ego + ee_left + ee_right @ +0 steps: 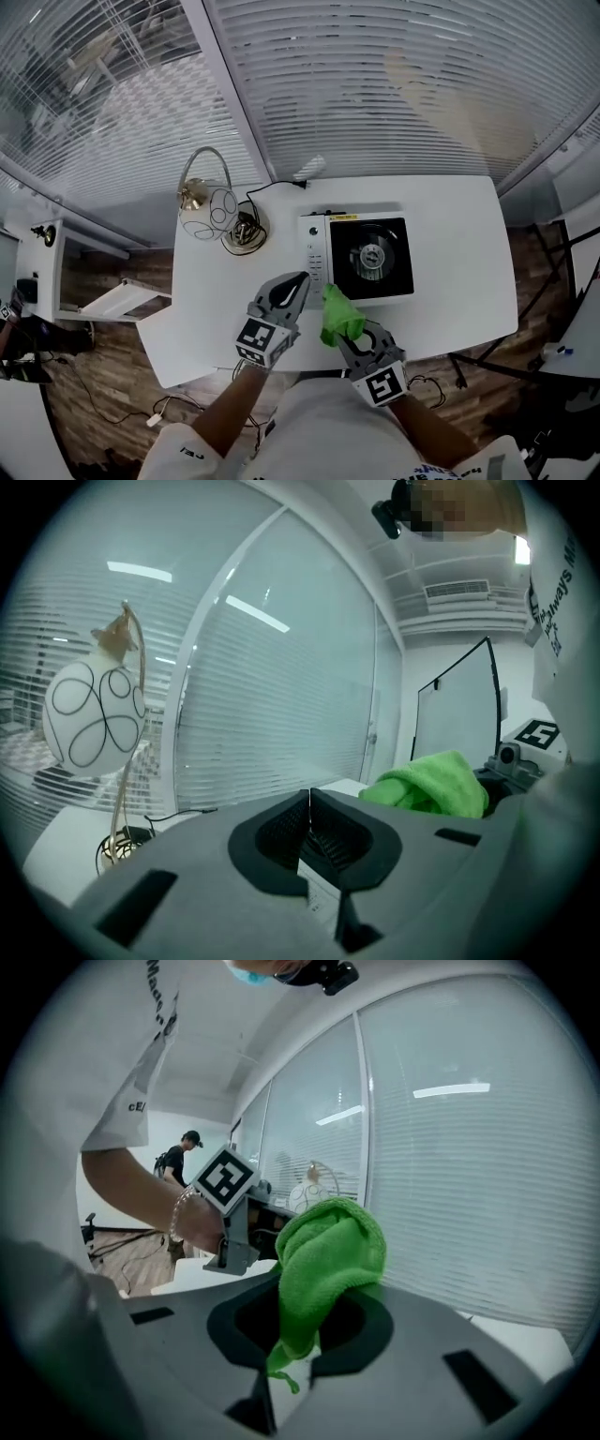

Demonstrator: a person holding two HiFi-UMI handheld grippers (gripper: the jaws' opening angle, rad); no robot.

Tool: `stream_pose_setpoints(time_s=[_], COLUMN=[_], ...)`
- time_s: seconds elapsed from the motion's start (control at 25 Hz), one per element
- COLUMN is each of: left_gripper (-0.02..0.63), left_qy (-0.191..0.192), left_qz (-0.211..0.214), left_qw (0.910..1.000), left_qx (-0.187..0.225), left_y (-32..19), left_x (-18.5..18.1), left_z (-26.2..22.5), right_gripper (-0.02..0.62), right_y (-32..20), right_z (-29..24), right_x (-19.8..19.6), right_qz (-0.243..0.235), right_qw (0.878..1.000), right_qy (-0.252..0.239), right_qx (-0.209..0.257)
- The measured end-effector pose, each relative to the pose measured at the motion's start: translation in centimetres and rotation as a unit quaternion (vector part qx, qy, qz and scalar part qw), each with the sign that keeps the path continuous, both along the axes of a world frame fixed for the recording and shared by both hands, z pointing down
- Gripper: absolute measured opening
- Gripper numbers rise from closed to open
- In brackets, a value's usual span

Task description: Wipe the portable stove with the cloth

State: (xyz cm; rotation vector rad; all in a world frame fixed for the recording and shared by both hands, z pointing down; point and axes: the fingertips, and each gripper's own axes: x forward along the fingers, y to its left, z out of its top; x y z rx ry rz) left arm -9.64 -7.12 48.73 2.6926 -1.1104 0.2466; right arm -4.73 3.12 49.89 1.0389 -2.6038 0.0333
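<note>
Right claw (pixel 298 1335) clamps the cloth (pixel 333 1241), bunched lengthwise upward (left claw (pixel 311 832) closed, empty).

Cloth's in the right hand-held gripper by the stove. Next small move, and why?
Probably ease the right hand-held gripper forward and lower the green cloth onto the stove top. Its jaws are clamped on the cloth, which sits at the stove's near left corner, seemingly not yet pressed on it; the left hand-held gripper is shut and empty.
</note>
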Motion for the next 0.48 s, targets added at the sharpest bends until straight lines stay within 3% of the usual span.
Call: stream_pose_setpoints(time_s=[0.12,0.48], left_gripper=[0.014,0.014], left_qy=[-0.002,-0.047], left_qz=[0.005,0.036], left_qw=[0.9996,0.9970], left_qx=[-0.027,-0.050], left_y=[-0.4,-0.8], left_x=[0.0,0.7], left_z=[2.9,9.3], right_gripper=[0.049,0.049], right_y=[0.4,1.9], right_z=[2.9,10.4], right_x=[-0.9,-4.2], right_qz=[-0.024,-0.082], right_qw=[0.999,0.992], right_qy=[0.038,0.090], right_qx=[0.001,-0.030])
